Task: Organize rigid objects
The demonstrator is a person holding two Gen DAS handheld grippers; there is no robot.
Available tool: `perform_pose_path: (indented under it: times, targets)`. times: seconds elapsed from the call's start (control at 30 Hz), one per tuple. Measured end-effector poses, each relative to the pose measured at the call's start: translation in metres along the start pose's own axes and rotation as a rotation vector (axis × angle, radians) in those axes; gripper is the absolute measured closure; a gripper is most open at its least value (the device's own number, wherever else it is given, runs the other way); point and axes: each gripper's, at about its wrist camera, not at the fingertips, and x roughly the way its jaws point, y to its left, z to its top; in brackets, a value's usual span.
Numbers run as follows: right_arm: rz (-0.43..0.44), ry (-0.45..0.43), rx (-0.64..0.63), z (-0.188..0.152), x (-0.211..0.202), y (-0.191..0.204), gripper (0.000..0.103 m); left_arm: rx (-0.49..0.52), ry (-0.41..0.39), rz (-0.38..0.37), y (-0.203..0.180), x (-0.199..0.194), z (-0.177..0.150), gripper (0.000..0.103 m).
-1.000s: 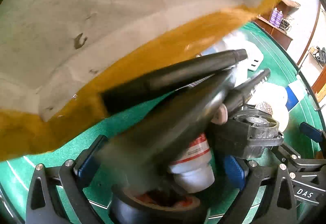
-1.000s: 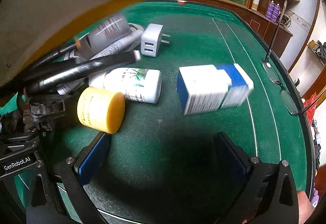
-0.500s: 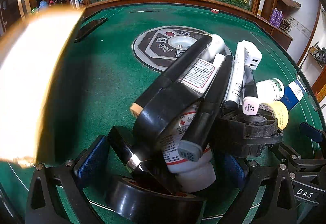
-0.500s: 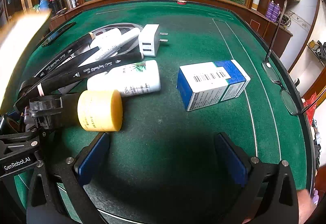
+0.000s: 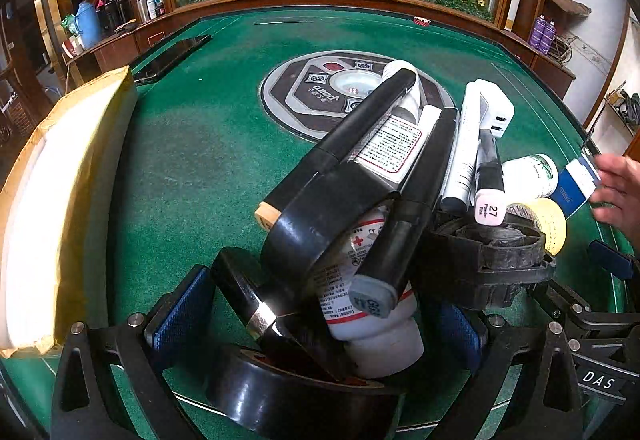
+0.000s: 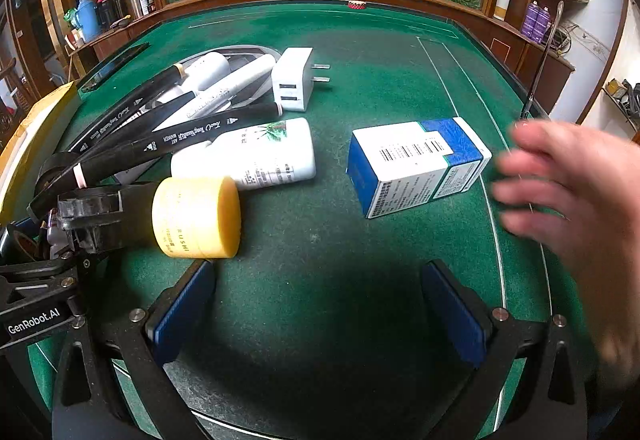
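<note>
Green felt table (image 6: pixel 360 51). Right gripper (image 6: pixel 316 316) jaws wide apart, nothing between them. Left gripper (image 5: pixel 316 320) jaws wide, straddling heap: markers (image 5: pixel 404 224), white bottle (image 5: pixel 372 316), black tape roll (image 5: pixel 296 400); no grip evident. Blue-white box (image 6: pixel 416 163) lies right of heap; blurred bare hand (image 6: pixel 568 191) just beside box.

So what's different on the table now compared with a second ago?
The yellow padded envelope, which hung over the pile a second ago, has swung off to the left and now lies on the felt. A bare hand has come in from the right beside the blue and white box. The left gripper and right gripper stay open; the markers, bottle and yellow jar have not shifted.
</note>
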Motion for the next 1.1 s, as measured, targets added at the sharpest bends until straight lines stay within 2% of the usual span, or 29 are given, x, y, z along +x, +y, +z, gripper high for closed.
perform_pose_path:
  times: [1.1]
  targets:
    - [-0.001, 0.0, -0.001, 0.0003, 0.0001, -0.0004, 0.0, -0.001, 0.0, -0.001, 0.0044, -0.0019, -0.0021, 0.0]
